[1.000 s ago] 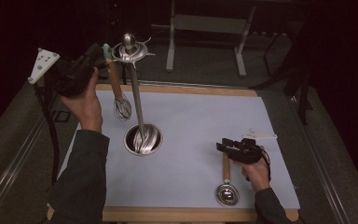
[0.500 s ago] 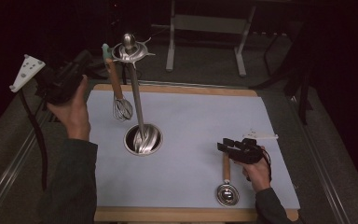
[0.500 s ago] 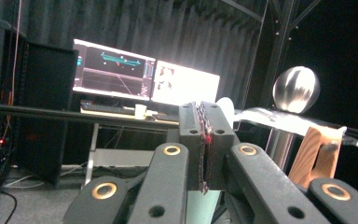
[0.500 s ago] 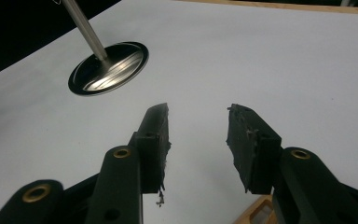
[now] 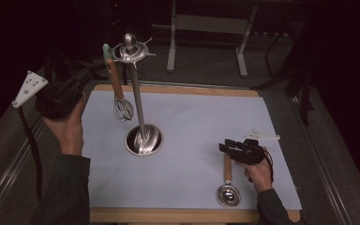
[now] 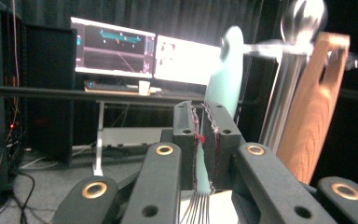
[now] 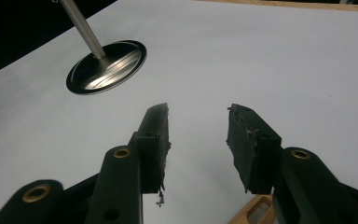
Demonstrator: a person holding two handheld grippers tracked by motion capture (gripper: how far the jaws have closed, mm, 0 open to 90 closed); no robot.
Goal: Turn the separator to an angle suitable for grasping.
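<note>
The whisk hangs on the stand – left gripper, jaws just easing apart, should be withdrawn straight; right gripper (jaws apart) waits over the spoon

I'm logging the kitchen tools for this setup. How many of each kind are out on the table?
Wire whisk with mint-tipped wooden handle, hanging: 1
Wooden-handled steel measuring spoon, lying on the mat: 1
Steel hanging stand with round base: 1
Total: 3

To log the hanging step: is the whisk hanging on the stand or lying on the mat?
Hanging. The whisk hangs from the stand's top ring, wires down above the mat.
</note>
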